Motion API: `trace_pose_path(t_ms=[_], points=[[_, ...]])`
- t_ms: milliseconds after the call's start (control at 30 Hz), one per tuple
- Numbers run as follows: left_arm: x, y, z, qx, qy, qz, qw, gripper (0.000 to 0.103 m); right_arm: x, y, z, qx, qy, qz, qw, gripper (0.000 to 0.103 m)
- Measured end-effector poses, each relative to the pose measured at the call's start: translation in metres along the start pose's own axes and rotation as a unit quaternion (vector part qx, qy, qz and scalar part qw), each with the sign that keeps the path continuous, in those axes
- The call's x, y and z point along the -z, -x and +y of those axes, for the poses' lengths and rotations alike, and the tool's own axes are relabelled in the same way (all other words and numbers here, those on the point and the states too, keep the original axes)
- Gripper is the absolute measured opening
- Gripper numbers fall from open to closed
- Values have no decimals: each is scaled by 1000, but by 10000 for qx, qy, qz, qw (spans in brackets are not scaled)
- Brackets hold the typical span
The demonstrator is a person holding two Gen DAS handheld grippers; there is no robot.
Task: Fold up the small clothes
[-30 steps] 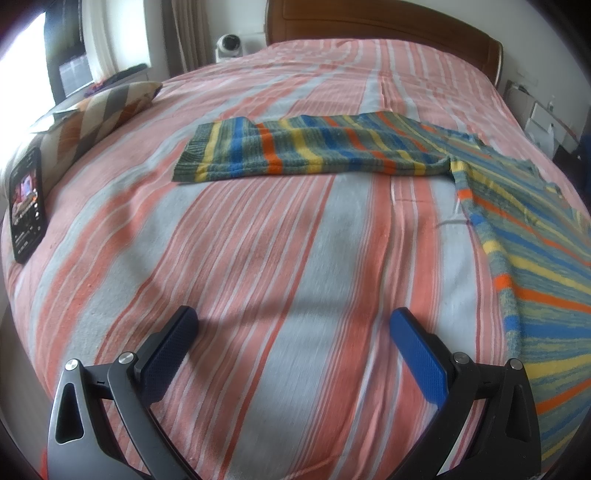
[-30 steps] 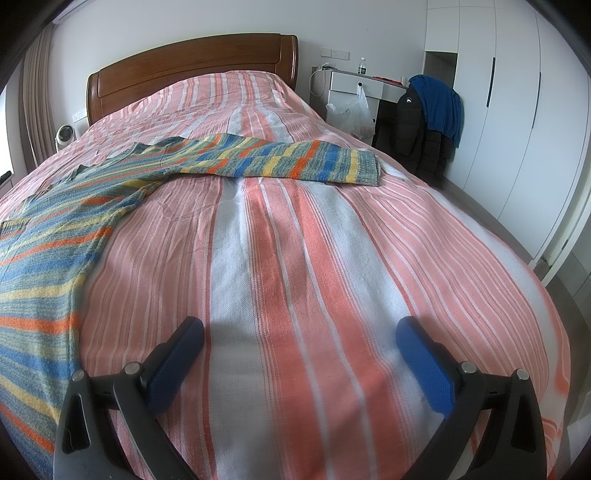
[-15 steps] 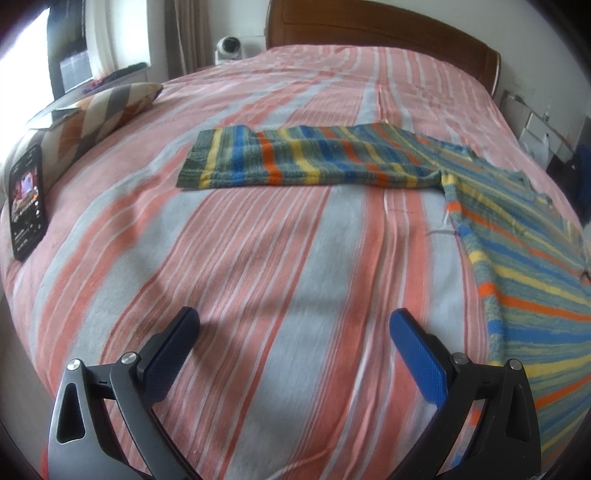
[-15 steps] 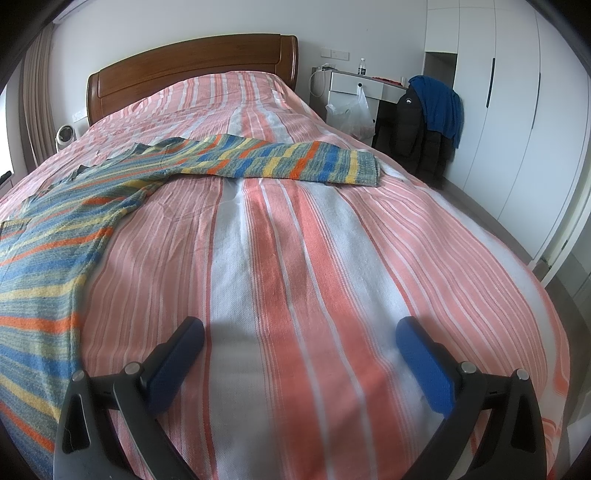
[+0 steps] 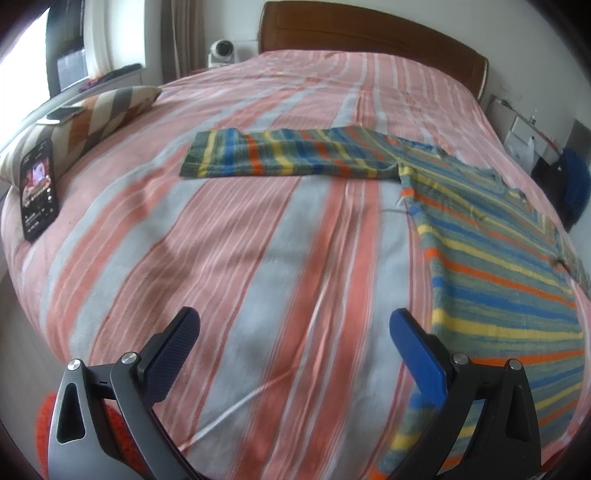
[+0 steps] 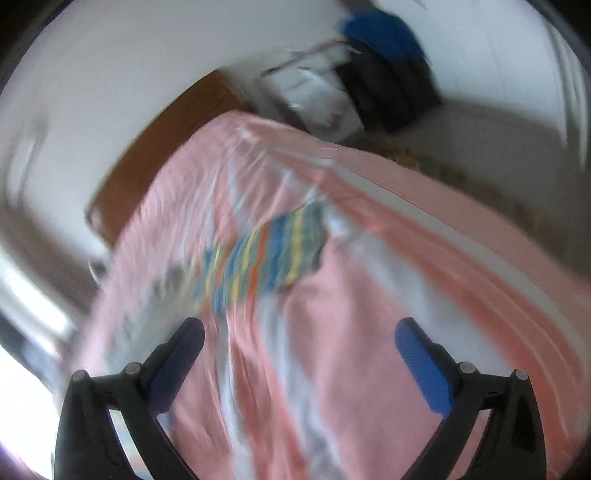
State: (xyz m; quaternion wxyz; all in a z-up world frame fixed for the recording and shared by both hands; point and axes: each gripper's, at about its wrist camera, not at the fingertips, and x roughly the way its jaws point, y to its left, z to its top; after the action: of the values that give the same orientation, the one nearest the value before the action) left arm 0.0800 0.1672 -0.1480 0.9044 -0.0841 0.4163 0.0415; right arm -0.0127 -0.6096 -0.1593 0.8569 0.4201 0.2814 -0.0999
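In the left wrist view, nearest to the camera, the left gripper has its blue fingers spread wide and released, with nothing between them, above the striped bedspread. Just beside the right finger, the body of the striped sweater lies flat on the bed, and its hem reaches toward the bottom edge of the picture. Farther away, one sleeve is stretched straight out to the left across the bedspread. At the left edge of the bed a phone with a lit screen lies next to a zigzag-patterned pillow, and on the pillow rests another flat device. Behind all this stands the wooden headboard, with a small white camera-like device at its left. In the right wrist view, which is tilted and strongly blurred, the right gripper is also released, its fingers far apart and empty over the bedspread. Beyond them lies the other sleeve of the sweater. No container is visible in either view.
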Motion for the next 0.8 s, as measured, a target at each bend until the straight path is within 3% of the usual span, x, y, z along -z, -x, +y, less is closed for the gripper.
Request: trace_pose_path(t_ms=[67, 133, 233, 467, 633, 667, 700, 733, 767, 800], points=[[1, -1, -1, -57, 15, -43, 10000, 102, -18, -18, -23, -551, -738, 237, 9955, 99], [2, -4, -2, -165, -22, -18, 9999, 102, -31, -32, -27, -828, -905, 341, 9919, 98], [4, -7, -1, -309, -45, 30, 9995, 102, -51, -63, -24, -1069, -967, 527, 9882, 85], [3, -15, 8, -441, 116, 159, 9988, 102, -76, -122, -11, -302, -289, 1339, 9901, 66], [4, -20, 5, -512, 80, 176, 9985, 103, -82, -136, -12, -299, -134, 1325, 9906, 64], [5, -20, 4, -528, 54, 177, 9984, 103, -82, -138, -10, -224, -41, 1333, 9908, 57], [5, -21, 3, -539, 29, 176, 9984, 103, -82, -141, -9, -126, 68, 1361, 9906, 39], [5, -20, 3, -545, 16, 174, 9984, 102, -80, -147, -5, 16, 154, 1423, 9897, 28], [5, -20, 3, -537, 13, 173, 9984, 102, -82, -148, -6, 146, 135, 1461, 9891, 7], [5, -19, 4, -514, 23, 177, 9985, 102, -83, -146, -6, 112, 11, 1441, 9895, 3]])
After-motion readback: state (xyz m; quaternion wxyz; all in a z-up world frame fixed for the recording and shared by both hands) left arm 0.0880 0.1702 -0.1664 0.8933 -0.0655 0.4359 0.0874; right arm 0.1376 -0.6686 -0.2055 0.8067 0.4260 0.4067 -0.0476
